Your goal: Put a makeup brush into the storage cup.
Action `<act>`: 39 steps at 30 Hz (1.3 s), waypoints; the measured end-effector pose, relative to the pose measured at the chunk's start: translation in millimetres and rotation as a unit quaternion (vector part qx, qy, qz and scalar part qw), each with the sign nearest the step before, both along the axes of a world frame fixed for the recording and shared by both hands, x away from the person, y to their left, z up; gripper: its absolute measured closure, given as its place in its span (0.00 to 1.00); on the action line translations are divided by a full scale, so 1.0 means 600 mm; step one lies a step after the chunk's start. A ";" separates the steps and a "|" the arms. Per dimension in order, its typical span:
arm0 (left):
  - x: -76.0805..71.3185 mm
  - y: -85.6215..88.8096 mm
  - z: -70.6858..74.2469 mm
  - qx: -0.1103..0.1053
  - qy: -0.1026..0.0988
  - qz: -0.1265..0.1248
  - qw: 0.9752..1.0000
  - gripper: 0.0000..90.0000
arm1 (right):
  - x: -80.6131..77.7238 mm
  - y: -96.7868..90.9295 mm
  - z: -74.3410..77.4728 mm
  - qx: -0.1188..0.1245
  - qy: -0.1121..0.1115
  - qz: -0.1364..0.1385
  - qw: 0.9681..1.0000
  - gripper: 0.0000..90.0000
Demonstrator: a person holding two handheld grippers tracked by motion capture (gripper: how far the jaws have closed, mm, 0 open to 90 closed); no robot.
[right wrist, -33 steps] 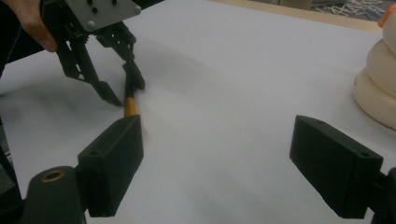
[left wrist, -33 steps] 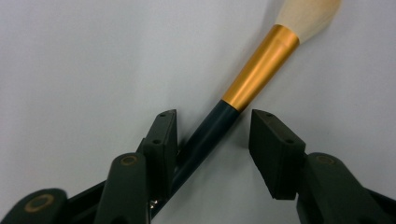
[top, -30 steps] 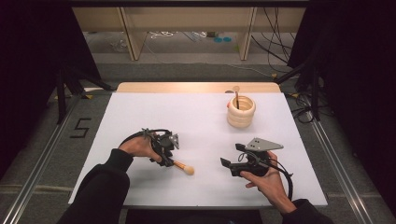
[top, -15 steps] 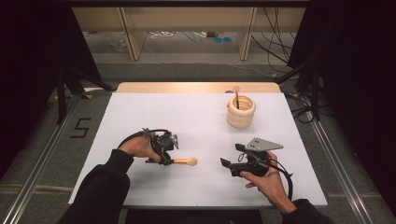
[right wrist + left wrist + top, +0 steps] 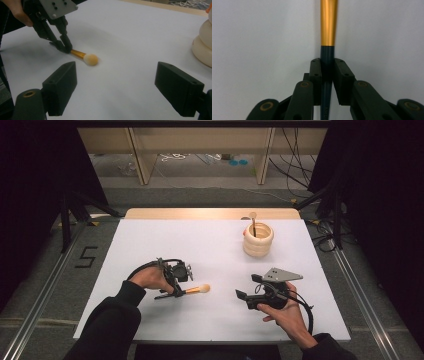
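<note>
- The left claw (image 5: 176, 292) is clamped on the brush (image 5: 194, 290). In the left gripper view its jaws have just been closing, and the pads (image 5: 315, 75) now press both sides of the dark handle, just behind the gold ferrule.
- The brush lies flat on the white surface (image 5: 210, 250), left of centre and towards the near edge. Its tuft points right, towards the right claw (image 5: 243, 298).
- The grip sits low on the handle, probably so the tuft stays free and the brush can be lifted and tipped upright without the bristles being crushed.
- The left claw comes down at a slant from the hand. In the right gripper view its tips (image 5: 65, 47) meet the handle right at the surface, which suits picking up a thin thing lying flat.
- The right claw is wide open and has hold of nothing. It waits near the near-right part of the surface, well apart from the brush, and looks to be on standby.
- A ribbed cream holder (image 5: 258, 240) stands upright near the far-right corner with another slim tool (image 5: 253, 222) sticking up out of it. Judging by that, the brush is likely meant to go there, tuft up.
- The lift has not begun yet.
</note>
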State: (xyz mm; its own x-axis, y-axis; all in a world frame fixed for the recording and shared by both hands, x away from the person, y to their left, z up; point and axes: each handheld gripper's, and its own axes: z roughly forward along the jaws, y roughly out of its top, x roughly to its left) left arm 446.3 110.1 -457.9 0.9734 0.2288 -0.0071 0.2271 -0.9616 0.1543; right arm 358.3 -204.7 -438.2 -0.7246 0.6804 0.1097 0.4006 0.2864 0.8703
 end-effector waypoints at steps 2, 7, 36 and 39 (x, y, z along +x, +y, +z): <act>-0.001 0.000 0.000 0.001 0.000 0.003 1.000 0.87 | -0.001 0.000 0.001 -0.005 0.001 -0.003 1.000 0.21; 0.000 0.002 0.000 -0.005 -0.004 0.010 1.000 0.87 | -0.001 0.000 0.001 -0.005 0.001 -0.002 1.000 0.21; 0.022 0.043 0.063 -0.282 -0.045 0.181 0.941 0.87 | 0.009 -0.008 0.005 0.036 0.003 -0.022 0.999 0.21; 0.020 0.042 0.065 -0.326 -0.050 0.216 0.919 0.87 | 0.014 -0.010 0.010 0.048 -0.001 -0.026 0.999 0.22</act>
